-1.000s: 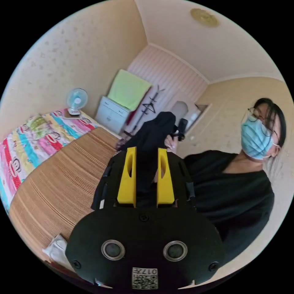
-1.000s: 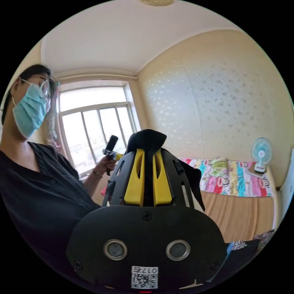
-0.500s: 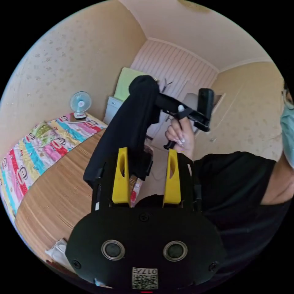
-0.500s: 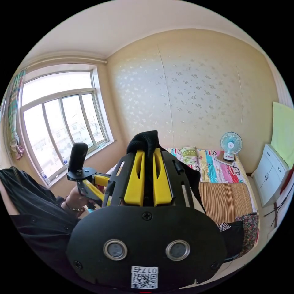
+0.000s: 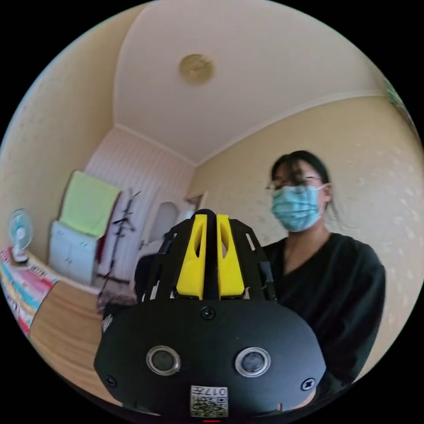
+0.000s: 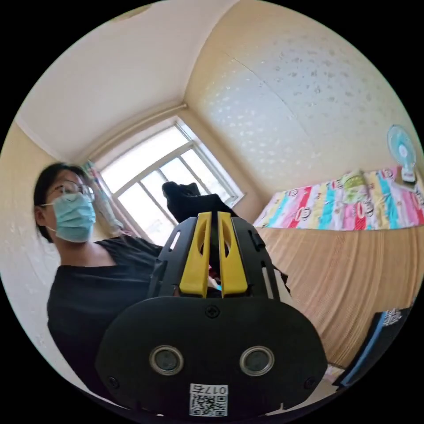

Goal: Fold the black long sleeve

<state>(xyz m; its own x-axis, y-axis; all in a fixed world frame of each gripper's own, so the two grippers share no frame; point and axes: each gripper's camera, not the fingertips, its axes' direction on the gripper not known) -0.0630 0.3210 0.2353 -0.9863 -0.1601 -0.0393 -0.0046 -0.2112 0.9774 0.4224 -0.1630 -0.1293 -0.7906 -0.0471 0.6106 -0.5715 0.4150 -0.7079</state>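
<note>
- Black long sleeve (image 6: 194, 205) held up in the air above the bed (image 6: 353, 274), bunched in a dark lump just past the tips of the right gripper (image 6: 213, 221), with a person in a dark top behind it.
- Right gripper's yellow jaws stand almost together, dark cloth running down the narrow slot between them; both appear to press on the garment.
- Left gripper (image 5: 211, 218) likewise has its jaws drawn nearly closed on a thin dark strip that fills the gap; that strip looks like cloth, though whether it belongs to the same garment cannot be told from the left gripper view.
- Garment reads as plain, matte black fabric, crumpled and gathered; neither sleeves, collar nor hem can be picked out.
- Judged by the way it slumps over the jaw tips, the cloth is soft, light and limp, unlikely to slip but sure to sag and twist wherever it is unsupported.
- Best holds would probably be the two shoulder seams or the hem corners, so it hangs flat before being laid on the striped mat (image 6: 335, 269) covering the bed.
</note>
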